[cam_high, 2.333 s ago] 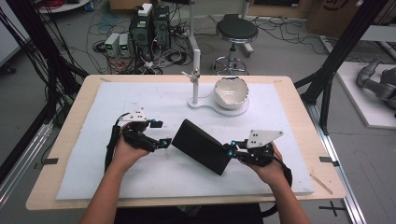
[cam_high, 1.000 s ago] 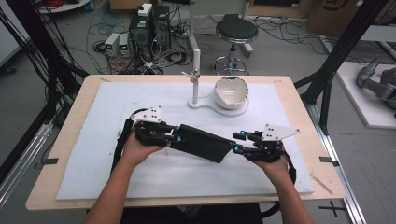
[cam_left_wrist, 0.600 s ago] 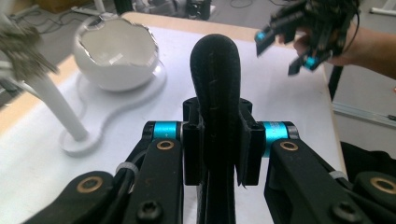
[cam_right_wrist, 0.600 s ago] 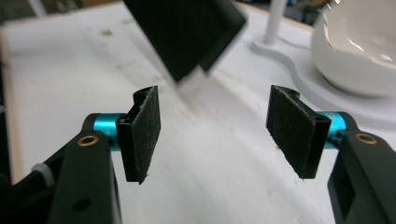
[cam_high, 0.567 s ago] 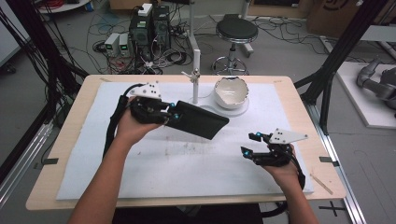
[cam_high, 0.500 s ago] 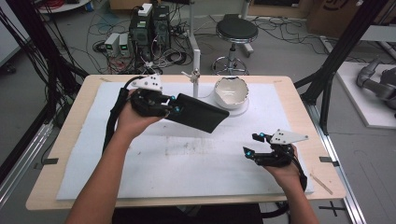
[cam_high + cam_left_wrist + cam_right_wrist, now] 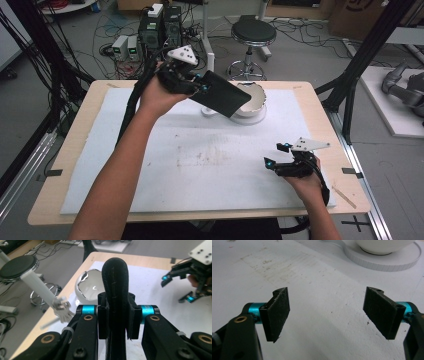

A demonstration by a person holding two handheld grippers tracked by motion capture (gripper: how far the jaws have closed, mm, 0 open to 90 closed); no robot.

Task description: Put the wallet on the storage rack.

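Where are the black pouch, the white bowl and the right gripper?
black pouch [image 7: 223, 95], high view, middle of its flat side.
white bowl [image 7: 253, 98], high view, its jagged rim beside the pouch.
right gripper [image 7: 325, 312], right gripper view, midway between the two open pads.

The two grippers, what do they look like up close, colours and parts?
Both the left gripper and right gripper are black, with bright blue collars behind flat, dark textured pads. Each carries a grey three-cornered plate on top and trails a black cable. The forearms are bare, no sleeves.
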